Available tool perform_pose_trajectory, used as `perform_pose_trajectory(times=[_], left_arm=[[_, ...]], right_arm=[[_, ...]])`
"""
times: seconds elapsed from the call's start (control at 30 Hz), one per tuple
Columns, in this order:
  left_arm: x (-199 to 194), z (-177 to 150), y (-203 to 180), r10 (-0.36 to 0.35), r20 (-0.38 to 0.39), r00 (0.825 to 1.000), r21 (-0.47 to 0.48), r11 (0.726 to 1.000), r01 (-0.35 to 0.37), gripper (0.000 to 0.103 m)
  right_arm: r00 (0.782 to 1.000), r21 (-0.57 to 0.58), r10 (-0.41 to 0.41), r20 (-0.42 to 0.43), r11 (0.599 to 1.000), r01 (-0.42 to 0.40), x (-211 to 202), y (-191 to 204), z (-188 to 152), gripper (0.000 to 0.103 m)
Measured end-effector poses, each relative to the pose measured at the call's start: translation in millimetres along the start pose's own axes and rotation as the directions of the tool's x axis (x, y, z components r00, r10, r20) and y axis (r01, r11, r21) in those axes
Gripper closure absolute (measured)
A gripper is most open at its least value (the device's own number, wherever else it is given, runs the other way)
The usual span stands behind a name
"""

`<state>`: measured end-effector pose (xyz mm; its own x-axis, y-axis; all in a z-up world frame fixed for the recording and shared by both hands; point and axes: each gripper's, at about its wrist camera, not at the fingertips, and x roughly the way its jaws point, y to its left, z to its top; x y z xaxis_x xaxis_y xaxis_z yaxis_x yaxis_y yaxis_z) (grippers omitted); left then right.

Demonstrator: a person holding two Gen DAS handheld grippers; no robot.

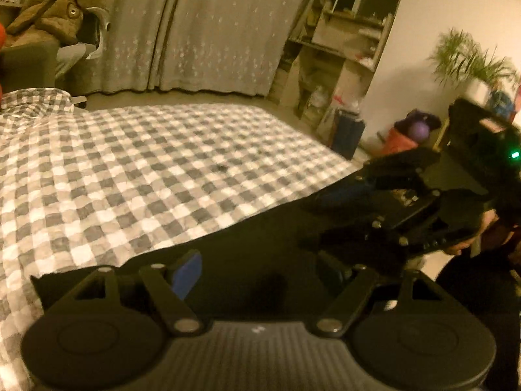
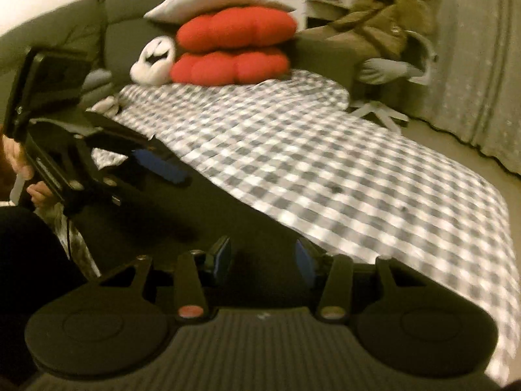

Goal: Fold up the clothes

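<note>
Here, both grippers are hanging over a dark cloth (image 1: 260,228) that is lying flat on a checked bed (image 1: 146,169).

The left gripper (image 1: 260,273) is showing its fingers spread wide. One blue pad (image 1: 187,273) is on the left, and the other finger (image 1: 332,270) is far off on the right. Nothing is between them. The dark cloth is lying under and just ahead of these fingers, and its far edge is running slantwise across the bed. Ahead and to the right of these fingers, the right gripper (image 1: 351,208) is hanging over the same cloth.

The right gripper (image 2: 263,257) is holding its two blue pads (image 2: 223,257) apart, about half way. Nothing is pinched there either. The cloth (image 2: 247,215) is lying under these pads and reaching off to their left. Out to the left, the left gripper (image 2: 156,176) is over the cloth too, and a hand (image 2: 37,192) is holding it.

Far past the fingers, red cushions (image 2: 234,45) are sitting at the head of the bed. A person (image 2: 381,29) is sitting on a chair beside it.
</note>
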<state>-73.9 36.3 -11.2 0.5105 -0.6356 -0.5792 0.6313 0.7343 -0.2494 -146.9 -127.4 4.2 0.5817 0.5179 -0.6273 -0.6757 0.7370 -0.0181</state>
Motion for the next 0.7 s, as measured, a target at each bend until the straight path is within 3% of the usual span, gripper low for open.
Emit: perform_pose_trajectory(times=[0.13, 0.27, 0.43, 0.57, 0.7], left_arm=[[-2.5, -16.3, 8.9, 0.049, -0.013, 0.999, 0.042, 0.998, -0.049, 0.025], [-29.8, -30.0, 23.5, 0.08, -0.003, 0.997, 0.043, 0.996, -0.08, 0.025], [-69.3, -45.5, 50.6, 0.124, 0.033, 0.992, -0.037, 0.992, -0.122, 0.025], [-88.5, -52.4, 63.7, 0.198, 0.041, 0.979, -0.1, 0.976, -0.193, 0.022], [-93.8, -55.3, 79.9, 0.185, 0.052, 0.981, -0.215, 0.962, -0.17, 0.024]], right_arm=[[0.999, -0.03, -0.012, -0.043, 0.999, 0.01, 10.9, -9.4, -10.3, 0.054], [0.997, -0.021, -0.045, -0.063, 0.999, 0.044, 1.0, -33.8, -28.1, 0.048], [0.995, 0.057, -0.089, -0.049, 0.994, 0.092, -34.7, -65.4, -51.8, 0.048], [0.99, 0.12, -0.14, -0.029, 0.982, 0.143, -59.1, -79.2, -66.0, 0.046], [0.984, 0.216, -0.178, 0.027, 0.962, 0.168, -78.7, -93.4, -76.8, 0.046]])
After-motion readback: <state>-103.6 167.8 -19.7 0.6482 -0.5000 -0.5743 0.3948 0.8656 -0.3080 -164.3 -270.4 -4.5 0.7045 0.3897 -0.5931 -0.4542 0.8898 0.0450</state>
